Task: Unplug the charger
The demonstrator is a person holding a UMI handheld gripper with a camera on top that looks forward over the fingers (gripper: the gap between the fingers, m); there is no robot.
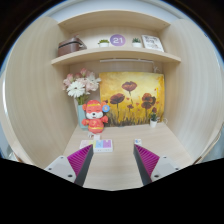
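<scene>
My gripper point(113, 162) is open and empty, held low over a light wooden desk point(112, 172). Its two magenta pads point(80, 160) stand wide apart. A small white box with pink, blue and purple patches point(103, 145) lies on the desk just ahead of the fingers, nearer the left one. A tiny white item point(138, 141) lies just ahead of the right finger. I cannot make out a charger or a socket for certain; a small object point(153, 119) stands at the back wall on the right, too small to tell.
A red and white toy figure point(95, 117) and a vase of pale flowers point(79, 92) stand at the back left. A poppy painting point(133, 96) leans on the back wall. A shelf point(110, 52) above carries several items. Curved wooden side walls enclose the desk.
</scene>
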